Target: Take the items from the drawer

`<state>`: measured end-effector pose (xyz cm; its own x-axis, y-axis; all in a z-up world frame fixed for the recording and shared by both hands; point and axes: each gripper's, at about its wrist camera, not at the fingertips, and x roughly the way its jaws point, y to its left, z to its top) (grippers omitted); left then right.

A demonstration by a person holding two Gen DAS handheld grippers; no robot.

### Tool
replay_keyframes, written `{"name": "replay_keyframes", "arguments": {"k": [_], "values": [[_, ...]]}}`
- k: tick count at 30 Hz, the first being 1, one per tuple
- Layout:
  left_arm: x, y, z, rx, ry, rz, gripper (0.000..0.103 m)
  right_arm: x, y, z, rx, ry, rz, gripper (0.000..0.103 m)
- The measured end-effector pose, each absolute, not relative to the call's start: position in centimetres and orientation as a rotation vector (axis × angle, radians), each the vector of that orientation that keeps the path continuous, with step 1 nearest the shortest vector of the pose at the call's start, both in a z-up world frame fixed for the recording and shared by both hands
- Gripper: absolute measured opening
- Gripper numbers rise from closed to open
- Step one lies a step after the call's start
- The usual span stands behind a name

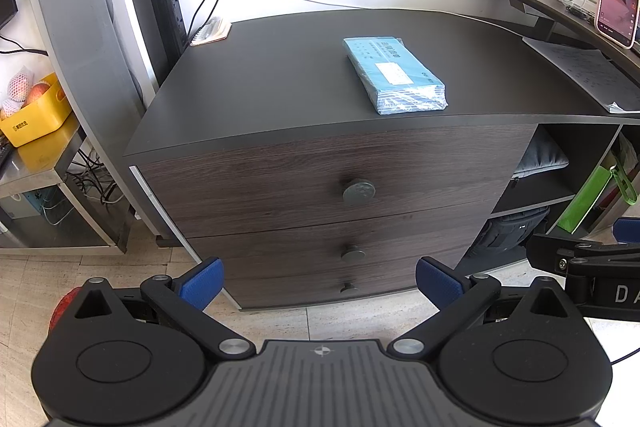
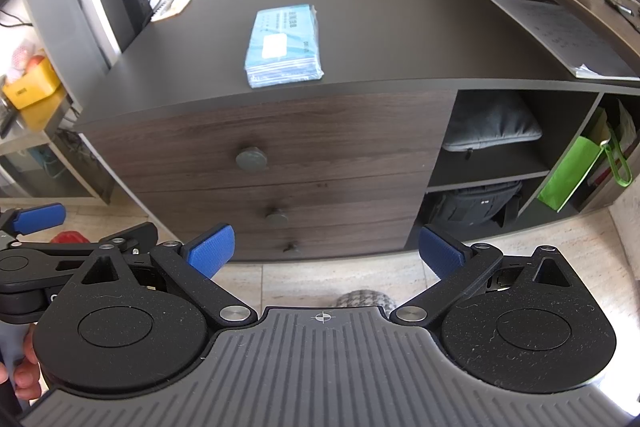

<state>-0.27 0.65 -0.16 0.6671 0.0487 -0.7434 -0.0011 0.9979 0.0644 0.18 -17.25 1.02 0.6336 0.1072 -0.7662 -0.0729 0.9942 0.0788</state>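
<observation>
Both your left gripper [image 1: 318, 283] and right gripper [image 2: 326, 251] are spread wide and empty, well short of the drawer unit. All three drawers look closed, so the items inside are hidden. The top drawer knob [image 1: 359, 191] is small and round; approach off-centre and your fingers may slip off. The blue packet [image 1: 394, 74] near the table edge could get knocked.
</observation>
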Motion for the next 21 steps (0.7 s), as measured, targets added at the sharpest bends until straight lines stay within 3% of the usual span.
{"name": "replay_keyframes", "arguments": {"k": [21], "values": [[-0.08, 0.81, -0.17, 0.061, 0.845, 0.027, 0.102, 0.35, -17.22, 1.05, 0.038, 0.883, 0.104, 0.101]]}}
